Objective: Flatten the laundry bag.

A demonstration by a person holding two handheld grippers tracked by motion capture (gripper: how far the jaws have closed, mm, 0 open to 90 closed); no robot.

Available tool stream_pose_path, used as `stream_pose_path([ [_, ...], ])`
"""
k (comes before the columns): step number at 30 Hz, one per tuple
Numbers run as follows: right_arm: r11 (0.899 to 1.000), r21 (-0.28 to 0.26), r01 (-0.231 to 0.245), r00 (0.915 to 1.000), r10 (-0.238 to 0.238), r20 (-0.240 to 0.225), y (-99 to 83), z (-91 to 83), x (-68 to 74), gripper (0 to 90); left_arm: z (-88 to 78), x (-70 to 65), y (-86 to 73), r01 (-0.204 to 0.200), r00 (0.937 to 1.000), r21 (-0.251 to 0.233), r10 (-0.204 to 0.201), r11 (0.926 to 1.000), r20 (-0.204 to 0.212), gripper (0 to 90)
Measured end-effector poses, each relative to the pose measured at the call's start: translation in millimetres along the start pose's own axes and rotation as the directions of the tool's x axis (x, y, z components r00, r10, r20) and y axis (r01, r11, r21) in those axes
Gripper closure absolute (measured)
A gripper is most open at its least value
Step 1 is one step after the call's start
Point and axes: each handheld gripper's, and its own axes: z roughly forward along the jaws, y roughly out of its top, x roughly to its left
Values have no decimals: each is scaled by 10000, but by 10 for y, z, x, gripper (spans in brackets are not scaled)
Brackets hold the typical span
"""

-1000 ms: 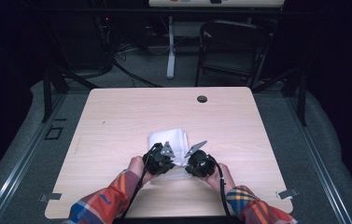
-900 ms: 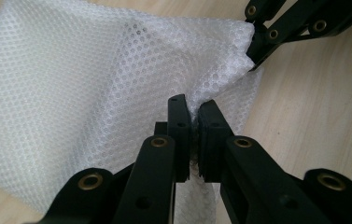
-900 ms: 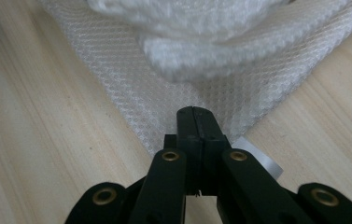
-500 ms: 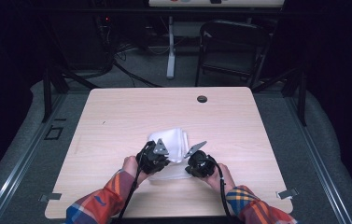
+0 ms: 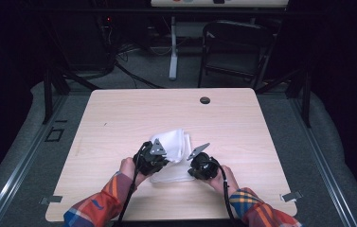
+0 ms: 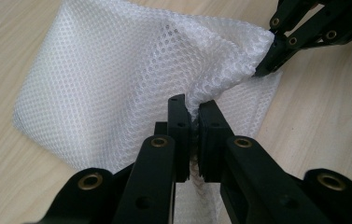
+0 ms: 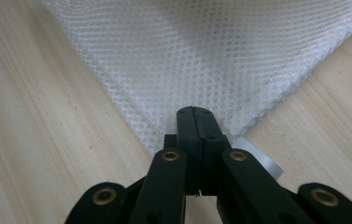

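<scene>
The left tool (image 6: 191, 108) is clamped on a bunched fold of the white mesh cloth (image 6: 131, 70); the right tool (image 7: 196, 114) pinches its near corner on the bench (image 5: 119, 109).

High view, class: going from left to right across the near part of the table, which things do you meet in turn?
Left hand → left gripper → white mesh bag → right gripper → right hand.

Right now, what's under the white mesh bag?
Bare wood table shows around the white mesh bag. Where it lies flat, its layers cover whatever is beneath. Both grippers pinch its edge: left gripper, right gripper.
</scene>
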Motion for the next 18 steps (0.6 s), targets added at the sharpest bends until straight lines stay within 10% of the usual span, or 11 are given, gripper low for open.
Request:
stream_pose_path([
  [18, 10000, 52, 42, 10000, -42, 19, 4, -2, 3, 900, -215, 77, -98, 490, 9973, -472, -514, 9977, -519, 855],
])
